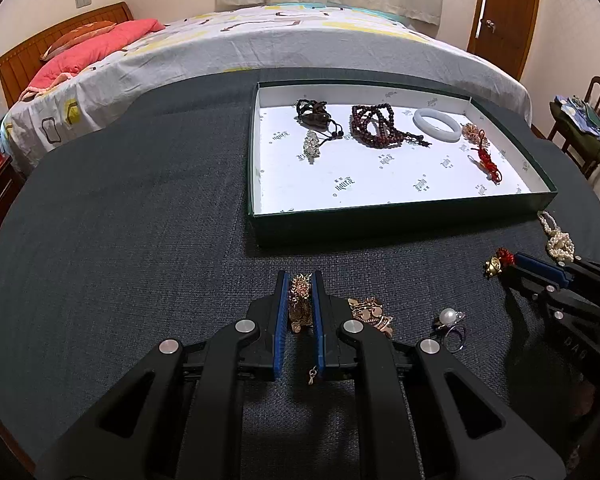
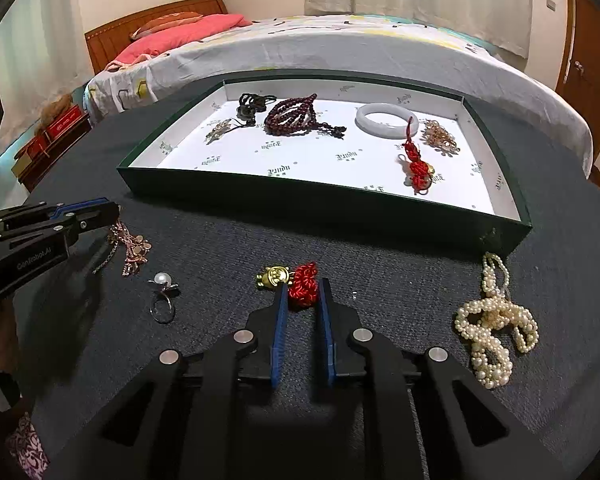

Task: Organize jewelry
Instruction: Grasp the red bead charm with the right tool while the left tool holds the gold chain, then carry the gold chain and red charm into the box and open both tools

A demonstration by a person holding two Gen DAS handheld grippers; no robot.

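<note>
- The left gripper (image 1: 301, 280) is clamping a gold chain (image 1: 300, 304) between its blue pads, low over the dark cloth (image 1: 120, 240); a small clasp is dangling under the jaws.
- The right gripper (image 2: 303, 286) is pinching the red knot (image 2: 305, 284) of a charm, jaws closed on it, with the gold bell (image 2: 274, 276) sticking out to the left on the cloth.
- More gold chain (image 1: 370, 312) is lying just right of the left gripper, and a pearl ring (image 1: 450, 326) is sitting beyond that.
- A pearl strand (image 2: 494, 320) is lying right of the right gripper, near the tray's corner.
- The green tray (image 1: 400, 222) is holding a dark cord piece (image 1: 314, 112), a crystal piece (image 1: 312, 146), red-brown beads (image 1: 374, 126), a white bangle (image 1: 438, 125), a red tassel (image 1: 486, 160) and a small gold cluster (image 1: 473, 132).
</note>
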